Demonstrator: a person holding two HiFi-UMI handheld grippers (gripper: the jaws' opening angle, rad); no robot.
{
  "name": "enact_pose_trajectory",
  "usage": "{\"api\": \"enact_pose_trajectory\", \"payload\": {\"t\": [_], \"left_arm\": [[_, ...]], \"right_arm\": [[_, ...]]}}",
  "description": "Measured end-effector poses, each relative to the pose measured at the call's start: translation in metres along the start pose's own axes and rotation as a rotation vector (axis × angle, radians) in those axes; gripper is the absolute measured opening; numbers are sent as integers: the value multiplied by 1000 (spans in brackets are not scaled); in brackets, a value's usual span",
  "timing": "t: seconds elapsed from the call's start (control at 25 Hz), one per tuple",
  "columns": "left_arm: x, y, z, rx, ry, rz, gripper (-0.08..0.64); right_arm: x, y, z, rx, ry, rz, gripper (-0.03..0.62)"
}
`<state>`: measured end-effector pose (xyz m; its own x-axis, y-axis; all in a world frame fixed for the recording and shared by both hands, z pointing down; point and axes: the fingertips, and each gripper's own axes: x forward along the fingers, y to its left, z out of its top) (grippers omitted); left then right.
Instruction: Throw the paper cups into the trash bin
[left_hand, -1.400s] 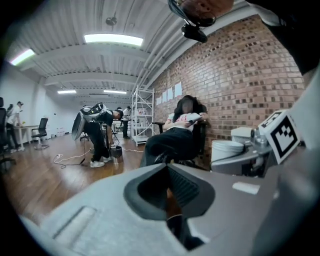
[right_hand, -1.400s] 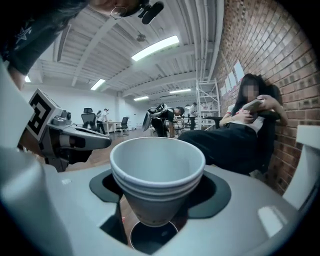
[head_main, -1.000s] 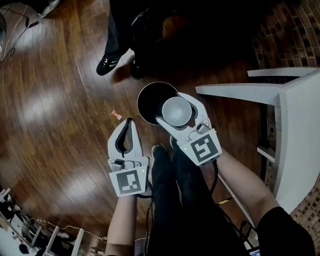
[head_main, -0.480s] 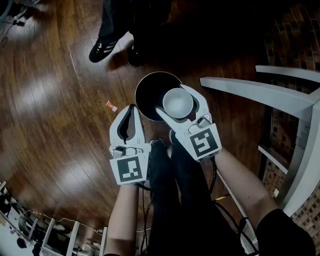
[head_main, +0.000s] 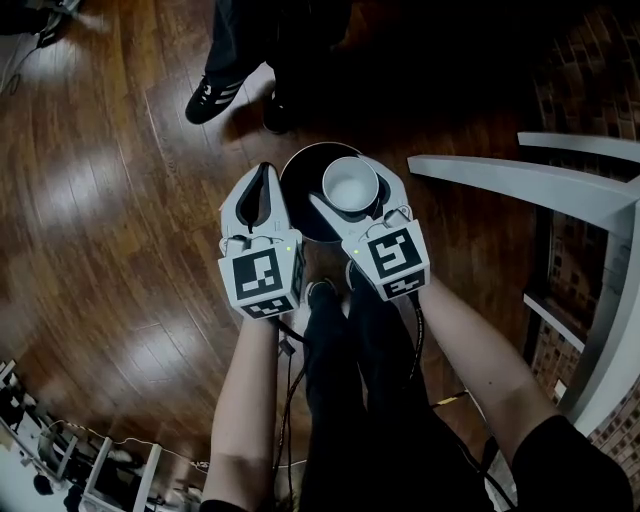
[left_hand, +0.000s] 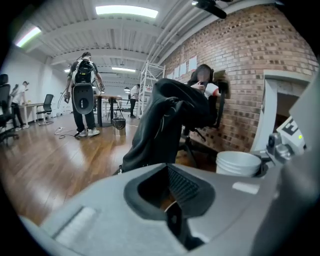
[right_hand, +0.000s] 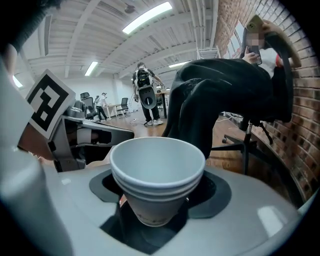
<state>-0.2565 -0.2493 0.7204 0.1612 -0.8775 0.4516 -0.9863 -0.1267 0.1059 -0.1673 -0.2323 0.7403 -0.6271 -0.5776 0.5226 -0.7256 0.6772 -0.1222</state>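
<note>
Two or three nested paper cups (right_hand: 157, 170) sat upright, clamped in the right gripper (head_main: 350, 188) just over the dark trash bin (head_main: 296, 215) — the drop step. The left gripper (head_main: 262, 195) was closed and empty. Next, the right jaws likely needed to part.

You stand on a dark, glossy plank floor (head_main: 110, 200). The round black trash bin (head_main: 298, 205) sits on it just ahead of your shoe (head_main: 320, 293), with its mouth facing up. Beyond the bin, another person's black sneaker with white stripes (head_main: 212, 97) is planted on the boards. A white furniture frame (head_main: 500, 183) stands at your right. Thin cables (head_main: 22, 58) trail across the far left corner.
</note>
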Motion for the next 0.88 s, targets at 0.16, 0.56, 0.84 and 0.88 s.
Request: {"api": "enact_pose_trajectory", "payload": {"t": [0.16,0.56,0.84,0.88], "left_arm": [[6,-2,-22,8,41,-5,5],[10,-3,-78,-5,108,2,5],[12,-11,-113,-31,144,-1,5],[13,-13,-117,-30,145,-3,5]], "right_arm": [[6,1,-23,32,45,-2,348],[27,-6,-97,82,195,10,348],[47,-4,-132,58,261,26,348],[50,-3,-137,59,272,31,348]]}}
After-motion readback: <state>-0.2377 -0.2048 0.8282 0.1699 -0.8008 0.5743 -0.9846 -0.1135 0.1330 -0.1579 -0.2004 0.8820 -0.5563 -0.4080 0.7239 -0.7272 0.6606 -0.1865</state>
